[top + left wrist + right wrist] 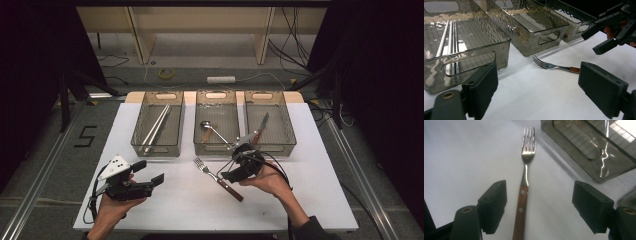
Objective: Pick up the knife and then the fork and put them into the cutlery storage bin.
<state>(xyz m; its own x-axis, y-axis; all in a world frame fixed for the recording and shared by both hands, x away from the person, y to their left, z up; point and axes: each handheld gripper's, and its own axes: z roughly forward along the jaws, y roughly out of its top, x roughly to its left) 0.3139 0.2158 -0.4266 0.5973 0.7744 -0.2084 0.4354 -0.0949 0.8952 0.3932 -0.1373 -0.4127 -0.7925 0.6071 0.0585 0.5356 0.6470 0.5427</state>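
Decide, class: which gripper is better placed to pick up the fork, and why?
The right gripper: its open jaws already straddle the fork handle on the table. The left gripper sits off to the side, open, well away from it.

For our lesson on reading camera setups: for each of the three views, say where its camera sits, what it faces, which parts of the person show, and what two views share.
High view: above the table, looking down on three trays; both forearms, left gripper, right gripper.
Left gripper view: between open jaws, facing the chopstick tray.
Right gripper view: open jaws straddling the fork.
Shared: the fork.
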